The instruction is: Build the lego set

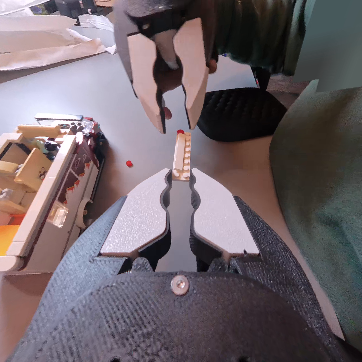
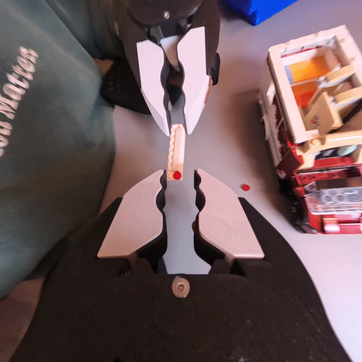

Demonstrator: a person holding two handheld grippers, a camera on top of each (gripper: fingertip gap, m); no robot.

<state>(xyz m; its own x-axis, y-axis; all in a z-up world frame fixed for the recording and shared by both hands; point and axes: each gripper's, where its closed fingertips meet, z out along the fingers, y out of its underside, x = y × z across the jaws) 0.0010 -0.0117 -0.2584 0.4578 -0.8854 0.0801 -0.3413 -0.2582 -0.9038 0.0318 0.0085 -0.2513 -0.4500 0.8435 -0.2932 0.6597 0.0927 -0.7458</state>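
Observation:
My left gripper (image 1: 180, 173) is shut on the near end of a long cream studded plate (image 1: 182, 154), with both pads pressed on its sides; the plate hangs above the grey table. A small red round stud (image 1: 180, 131) sits on the plate's far end. My right gripper (image 2: 179, 171) is open and faces the left one. The plate's red-stud end (image 2: 177, 174) lies between its fingertips, close to the left finger with a gap on the right. The plate (image 2: 176, 148) and the left gripper (image 2: 177, 127) also show in the right wrist view.
A second red stud (image 1: 129, 163) (image 2: 245, 187) lies loose on the table. A cream and dark red brick model (image 1: 49, 176) (image 2: 313, 117) stands beside it. White paper (image 1: 39, 39) lies at the back, with a black chair seat (image 1: 239, 113), a green garment (image 2: 39, 137) and a blue box (image 2: 260, 9) around. My hands' fingertips stand some 5 cm from each other. The green garment (image 2: 39, 137) is about equally far from each gripper, around 15 cm.

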